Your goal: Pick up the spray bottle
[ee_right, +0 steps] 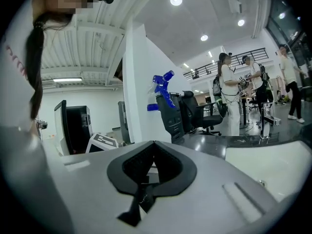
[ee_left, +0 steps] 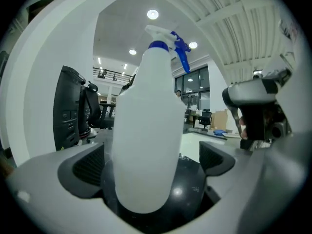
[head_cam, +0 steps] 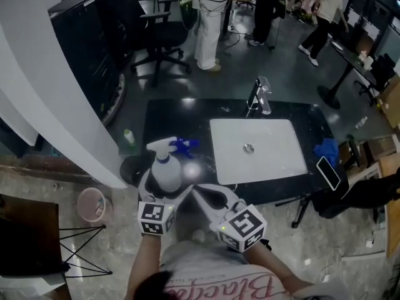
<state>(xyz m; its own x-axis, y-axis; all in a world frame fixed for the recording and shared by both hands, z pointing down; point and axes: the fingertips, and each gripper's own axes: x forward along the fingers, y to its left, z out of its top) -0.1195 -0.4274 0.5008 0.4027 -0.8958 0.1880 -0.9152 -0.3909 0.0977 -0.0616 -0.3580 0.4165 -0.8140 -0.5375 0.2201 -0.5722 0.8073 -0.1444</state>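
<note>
A white spray bottle (head_cam: 166, 167) with a blue trigger stands upright on the black counter (head_cam: 169, 114), near its front left corner. My left gripper (head_cam: 165, 184) is open, one jaw on each side of the bottle. In the left gripper view the bottle (ee_left: 146, 126) fills the space between the dark pads (ee_left: 83, 169), with a small gap on either side. My right gripper (head_cam: 195, 190) is shut and holds nothing, just right of the bottle at the counter's front edge. In the right gripper view its pads meet (ee_right: 153, 145), and the bottle's blue trigger (ee_right: 163, 94) shows to the left.
A white sink (head_cam: 275, 167) with a faucet (head_cam: 262, 95) is set in the counter's right half. A blue cloth (head_cam: 326, 150) and a phone (head_cam: 328, 172) lie at the right end. A white pillar (head_cam: 62, 105) stands left, a pink bin (head_cam: 92, 204) below it. People stand behind.
</note>
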